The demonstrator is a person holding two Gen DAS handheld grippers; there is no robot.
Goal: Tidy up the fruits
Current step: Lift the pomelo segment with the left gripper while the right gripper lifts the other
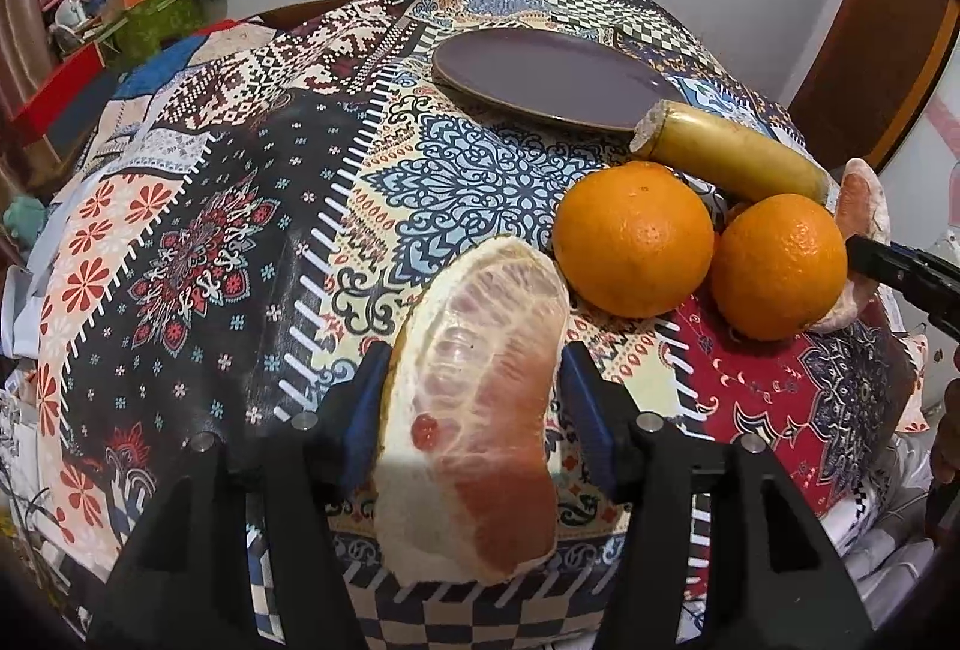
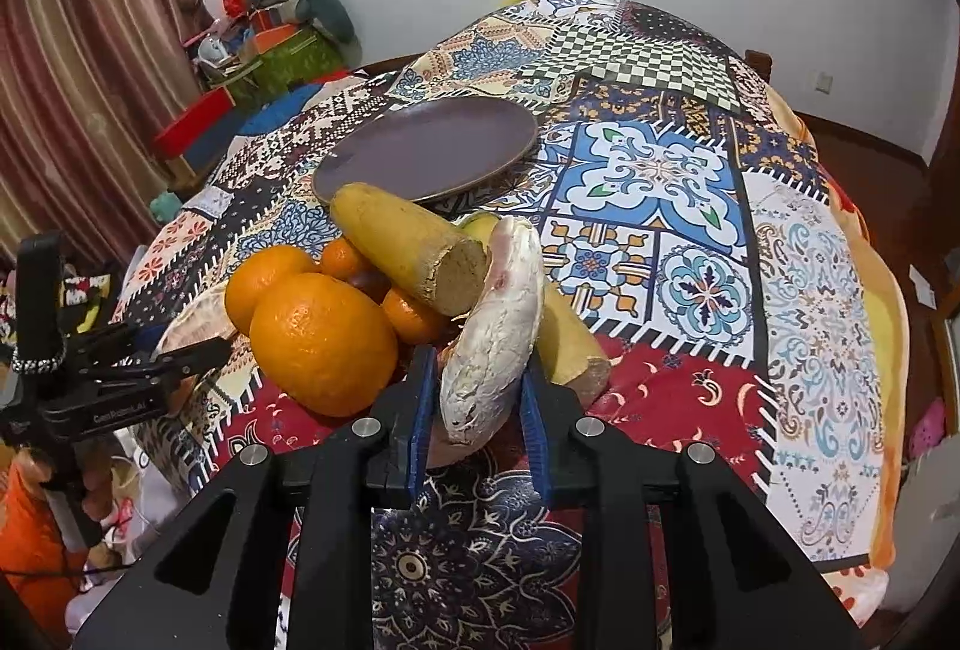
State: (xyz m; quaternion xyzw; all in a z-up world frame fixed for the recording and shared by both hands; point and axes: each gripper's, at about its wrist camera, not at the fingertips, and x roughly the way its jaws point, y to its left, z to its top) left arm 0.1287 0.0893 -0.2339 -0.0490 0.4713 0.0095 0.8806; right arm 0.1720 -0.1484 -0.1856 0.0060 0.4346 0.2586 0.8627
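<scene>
Two grippers, each clamped on a pomelo wedge

Both tools are closed on fruit. The left gripper [image 1: 474, 398], black with blue pads, pinches a large peeled pink pomelo wedge [image 1: 480, 410] between its two fingers; the pads press against the wedge's flanks. The wedge's long axis runs forward along the fingers, its far tip pointing toward the oranges and tilted a little right. Its face shows pale membrane over pink-red flesh, with one exposed red spot near the middle.

The right gripper [image 2: 477, 392], of the same build, grips a second peeled pomelo wedge [image 2: 495, 326] edge-on, so the white pithy spine faces the camera. This wedge curves away from the fingers toward the banana pieces, and its far end shows a touch of pink.

Just beyond sits the fruit pile on the patchwork patterned tablecloth [image 2: 660, 182]. The two large round oranges [image 2: 324, 344] lie side by side, touching or nearly so. Three smaller tangerines [image 2: 414, 314] are tucked behind them. One cut yellow banana piece [image 2: 408, 248] rests across the pile, its cut brownish end toward the right gripper; another yellow banana piece [image 2: 570, 338] lies behind the right wedge. Farther back, the flat round dark purple-brown plate [image 2: 432, 146] lies on the cloth, its near rim close behind the banana.
</scene>
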